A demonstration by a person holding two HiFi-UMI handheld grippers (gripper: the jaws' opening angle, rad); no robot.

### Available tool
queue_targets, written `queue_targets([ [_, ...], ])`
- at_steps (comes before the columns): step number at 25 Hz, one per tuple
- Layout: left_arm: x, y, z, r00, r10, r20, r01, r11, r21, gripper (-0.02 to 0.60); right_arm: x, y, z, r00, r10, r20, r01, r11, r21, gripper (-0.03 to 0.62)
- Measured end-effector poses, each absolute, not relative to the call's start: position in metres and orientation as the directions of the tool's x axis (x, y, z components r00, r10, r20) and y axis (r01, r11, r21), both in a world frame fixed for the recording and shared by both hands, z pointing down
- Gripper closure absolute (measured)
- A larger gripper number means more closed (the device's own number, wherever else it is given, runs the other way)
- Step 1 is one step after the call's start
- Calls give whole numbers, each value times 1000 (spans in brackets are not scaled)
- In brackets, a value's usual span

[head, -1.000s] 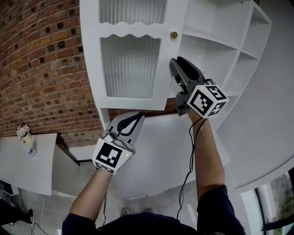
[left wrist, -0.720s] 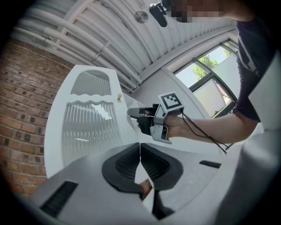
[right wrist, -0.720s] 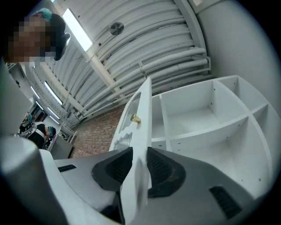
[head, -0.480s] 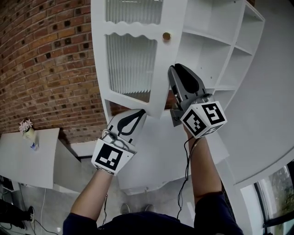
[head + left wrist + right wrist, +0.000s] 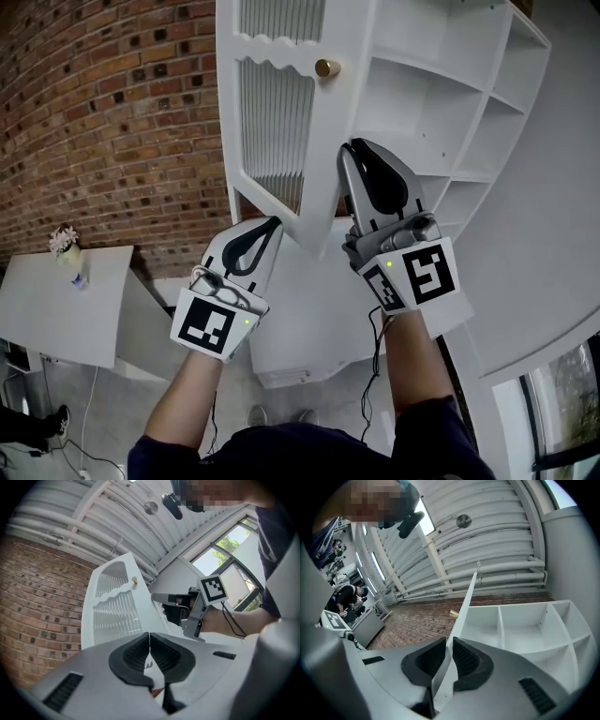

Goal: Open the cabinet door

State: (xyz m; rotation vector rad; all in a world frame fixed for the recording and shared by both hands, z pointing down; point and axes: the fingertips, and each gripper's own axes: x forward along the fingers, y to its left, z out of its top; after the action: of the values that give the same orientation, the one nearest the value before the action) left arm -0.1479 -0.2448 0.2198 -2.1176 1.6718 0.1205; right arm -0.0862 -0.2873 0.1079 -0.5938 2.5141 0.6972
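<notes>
While the cabinet door (image 5: 281, 112) stood swung well out from the white cabinet (image 5: 441, 103), its free edge faced the near side and the open shelf compartments lay exposed to the right of it. The door carried two ribbed glass panels, and a brass knob (image 5: 326, 67) sat near the free edge between the two panels.

The right gripper (image 5: 354, 155) was raised and pointed upward at the lower part of that free edge. Its jaws had just been closing. In the right gripper view the door's thin edge ran straight between the two ribbed pads (image 5: 465, 657), which stood nearly together and pressed on it from both sides. The knob sat farther along the same edge, apart from the jaws.

The left gripper (image 5: 272, 225) was held lower and to the left, with its tip just beside the door's bottom corner. The left gripper view showed its jaws fully together, with nothing between them.

A brick wall (image 5: 112, 141) filled the left of the scene. Below it stood a white table (image 5: 56, 319) that bore a small vase (image 5: 66, 246) of flowers.
</notes>
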Motion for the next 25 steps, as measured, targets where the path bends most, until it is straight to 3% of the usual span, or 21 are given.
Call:
queue_targets([
  [12,-167,-207,205,196,-910,-365,-949,-83,-304,572,-119,-222,109,-811,-207,-547,-498,736,459,537],
  [25,-200,-183,214,110,-934,-340,-954,-4,-298,572,-164,-174,107,-837,-76,-542,-369,810,455,536],
])
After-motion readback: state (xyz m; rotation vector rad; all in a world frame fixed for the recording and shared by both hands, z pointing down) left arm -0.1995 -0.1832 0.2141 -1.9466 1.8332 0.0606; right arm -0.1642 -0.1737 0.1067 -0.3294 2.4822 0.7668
